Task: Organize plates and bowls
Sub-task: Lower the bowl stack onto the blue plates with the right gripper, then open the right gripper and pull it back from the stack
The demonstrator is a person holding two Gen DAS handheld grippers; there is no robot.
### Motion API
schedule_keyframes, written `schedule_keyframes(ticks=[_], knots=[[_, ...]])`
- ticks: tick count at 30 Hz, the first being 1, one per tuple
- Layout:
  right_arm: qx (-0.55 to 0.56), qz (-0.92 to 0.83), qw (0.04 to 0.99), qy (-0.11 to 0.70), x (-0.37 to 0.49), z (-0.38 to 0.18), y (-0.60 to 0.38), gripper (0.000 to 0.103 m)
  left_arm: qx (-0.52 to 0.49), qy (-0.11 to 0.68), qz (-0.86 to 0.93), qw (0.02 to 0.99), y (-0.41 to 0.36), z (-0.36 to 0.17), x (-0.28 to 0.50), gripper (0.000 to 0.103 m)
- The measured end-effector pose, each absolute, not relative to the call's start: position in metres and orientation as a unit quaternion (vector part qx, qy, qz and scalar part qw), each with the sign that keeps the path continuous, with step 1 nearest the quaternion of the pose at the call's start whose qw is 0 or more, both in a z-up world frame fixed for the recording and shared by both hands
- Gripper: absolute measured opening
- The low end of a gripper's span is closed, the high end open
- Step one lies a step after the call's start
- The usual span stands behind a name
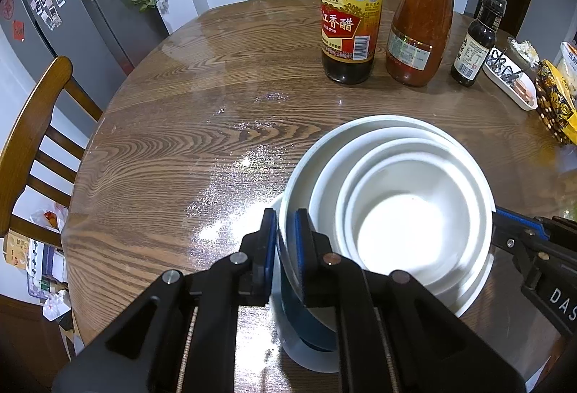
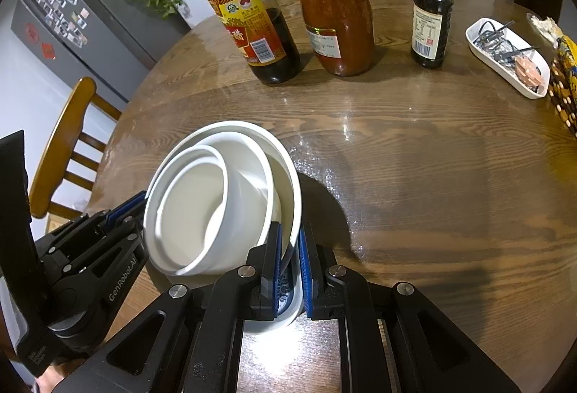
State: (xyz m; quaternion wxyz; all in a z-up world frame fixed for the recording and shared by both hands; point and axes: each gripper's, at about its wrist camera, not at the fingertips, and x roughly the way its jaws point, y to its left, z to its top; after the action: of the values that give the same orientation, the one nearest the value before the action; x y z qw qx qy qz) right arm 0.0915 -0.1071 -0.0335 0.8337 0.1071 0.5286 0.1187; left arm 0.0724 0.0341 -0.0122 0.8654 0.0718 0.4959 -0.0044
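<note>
Red-gold vinegar bottle (image 1: 347, 21) label reads 恒顺, 香醋.

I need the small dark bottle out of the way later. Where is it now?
The small dark bottle stands at the table's far side, right of the red sauce jar and left of the white tray, well beyond the stacked bowls.

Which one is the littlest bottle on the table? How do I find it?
Look to the far side of the round wooden table, where three bottles stand in a row. The small dark bottle is rightmost, beside the white tray. It is the shortest, with a black cap.
</note>
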Motion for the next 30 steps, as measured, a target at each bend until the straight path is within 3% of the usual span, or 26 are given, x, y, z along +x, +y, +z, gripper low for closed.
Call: schedule_keyframes(ticks=[7, 12, 18, 21, 25, 30], knots=[[0.108, 0.119, 0.834, 0.529, 0.091, -0.033, -0.107, 0.013, 0.072, 0.496, -0.004, 0.865, 0.036, -0.012, 0.073, 0.009], [0.104, 0.11, 0.835, 0.529, 0.093, -0.034, -0.107, 0.013, 0.075, 0.494, 0.003, 0.866, 0.037, -0.011, 0.072, 0.016], [0.103, 0.103, 0.835, 0.53, 0.093, -0.035, -0.109, 0.013, 0.074, 0.492, 0.016, 0.867, 0.042, -0.01, 0.073, 0.032], [0.099, 0.095, 0.837, 0.53, 0.092, -0.033, -0.107, 0.013, 0.073, 0.492, 0.026, 0.867, 0.045, -0.01, 0.073, 0.045], [0.085, 0.079, 0.847, 0.519, 0.089, -0.028, -0.106, 0.013, 0.057, 0.501, 0.036, 0.863, 0.055, -0.013, 0.073, 0.072], [0.07, 0.065, 0.863, 0.496, 0.084, -0.015, -0.108, 0.014, 0.037, 0.497, 0.041, 0.866, 0.063, -0.008, 0.071, 0.086]])
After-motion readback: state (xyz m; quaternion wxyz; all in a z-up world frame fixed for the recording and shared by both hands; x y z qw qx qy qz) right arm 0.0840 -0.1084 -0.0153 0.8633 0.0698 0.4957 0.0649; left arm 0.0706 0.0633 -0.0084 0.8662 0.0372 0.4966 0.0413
